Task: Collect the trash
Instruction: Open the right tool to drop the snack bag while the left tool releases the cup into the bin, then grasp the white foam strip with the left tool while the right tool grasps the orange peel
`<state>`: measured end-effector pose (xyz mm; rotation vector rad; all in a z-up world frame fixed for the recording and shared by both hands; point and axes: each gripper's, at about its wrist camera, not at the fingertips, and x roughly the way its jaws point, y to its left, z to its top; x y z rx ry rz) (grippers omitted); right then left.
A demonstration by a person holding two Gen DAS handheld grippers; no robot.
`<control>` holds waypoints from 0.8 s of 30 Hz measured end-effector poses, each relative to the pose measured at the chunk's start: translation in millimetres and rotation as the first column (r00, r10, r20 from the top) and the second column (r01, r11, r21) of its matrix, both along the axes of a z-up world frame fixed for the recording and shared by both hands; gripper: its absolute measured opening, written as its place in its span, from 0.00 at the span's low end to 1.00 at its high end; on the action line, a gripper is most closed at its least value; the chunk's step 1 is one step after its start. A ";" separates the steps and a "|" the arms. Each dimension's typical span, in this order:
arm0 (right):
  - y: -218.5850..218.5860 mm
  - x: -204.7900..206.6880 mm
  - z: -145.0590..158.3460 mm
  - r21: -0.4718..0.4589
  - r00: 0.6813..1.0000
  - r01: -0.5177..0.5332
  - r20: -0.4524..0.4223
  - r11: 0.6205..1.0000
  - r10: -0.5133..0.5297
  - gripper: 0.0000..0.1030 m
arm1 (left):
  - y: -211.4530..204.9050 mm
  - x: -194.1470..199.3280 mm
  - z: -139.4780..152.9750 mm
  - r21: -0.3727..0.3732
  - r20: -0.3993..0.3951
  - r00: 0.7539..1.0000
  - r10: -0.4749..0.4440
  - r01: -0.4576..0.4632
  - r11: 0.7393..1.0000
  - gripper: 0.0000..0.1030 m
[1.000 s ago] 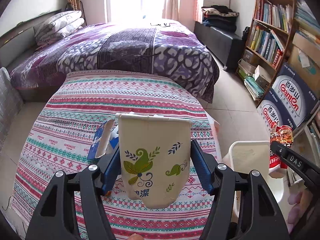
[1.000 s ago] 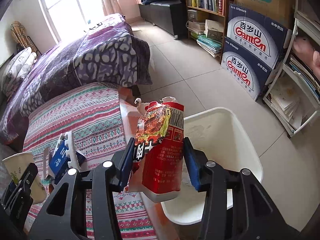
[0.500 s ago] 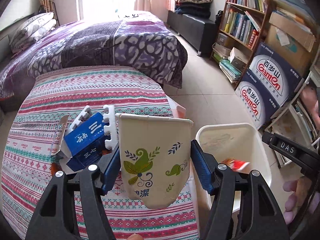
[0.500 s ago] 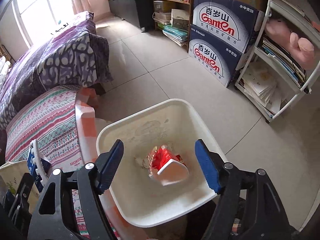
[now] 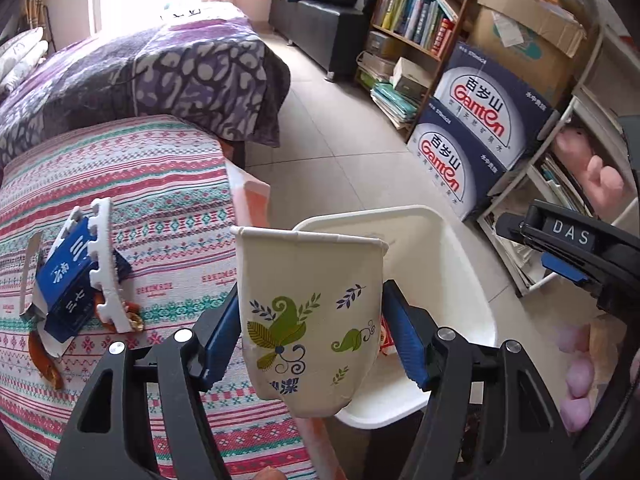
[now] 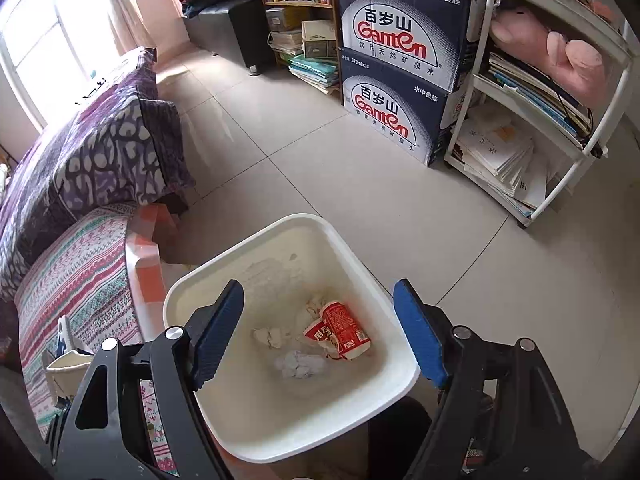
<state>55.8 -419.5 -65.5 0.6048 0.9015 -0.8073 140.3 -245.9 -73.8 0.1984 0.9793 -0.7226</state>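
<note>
A paper cup [image 5: 312, 320] printed with green leaves is pinched at its sides by my left gripper [image 5: 310, 316], which is shut on it and holds it above the table edge, beside the white bin [image 5: 460, 248]. My right gripper [image 6: 320, 300] hangs over the bin [image 6: 360, 264]; its jaws are opening and nothing is between them. A red snack wrapper [image 6: 340, 330] and crumpled tissues [image 6: 300, 364] lie on the bin's bottom. A blue carton [image 5: 68, 292] with a white foam piece and orange scraps rests on the striped tablecloth [image 5: 140, 184].
A bed with a purple quilt [image 5: 160, 64] stands beyond the table. Two stacked water boxes [image 6: 400, 68], a bookcase [image 5: 420, 12] and a white shelf rack [image 6: 540, 120] with papers and a pink plush line the far side. Bare tile floor [image 6: 320, 152] lies between.
The right gripper opened and the red wrapper fell into the bin, where it now lies. The left gripper carried the cup rightward, from over the table toward the bin.
</note>
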 end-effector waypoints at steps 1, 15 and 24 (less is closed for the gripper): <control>-2.6 -1.6 -0.3 0.006 1.000 0.007 0.003 1.000 -0.007 0.72 | -3.5 -1.6 -0.8 -0.012 -0.012 1.000 -0.014 0.014 1.000 0.66; 3.5 3.1 0.2 0.050 1.000 0.008 0.030 0.999 -0.009 0.79 | 25.2 34.6 0.8 0.043 0.012 0.984 0.179 -0.179 0.983 0.80; 28.7 23.6 -5.9 0.037 0.997 -0.071 -0.005 0.997 0.072 0.82 | 68.6 98.1 -21.0 0.254 0.188 0.896 0.403 -0.441 0.861 0.80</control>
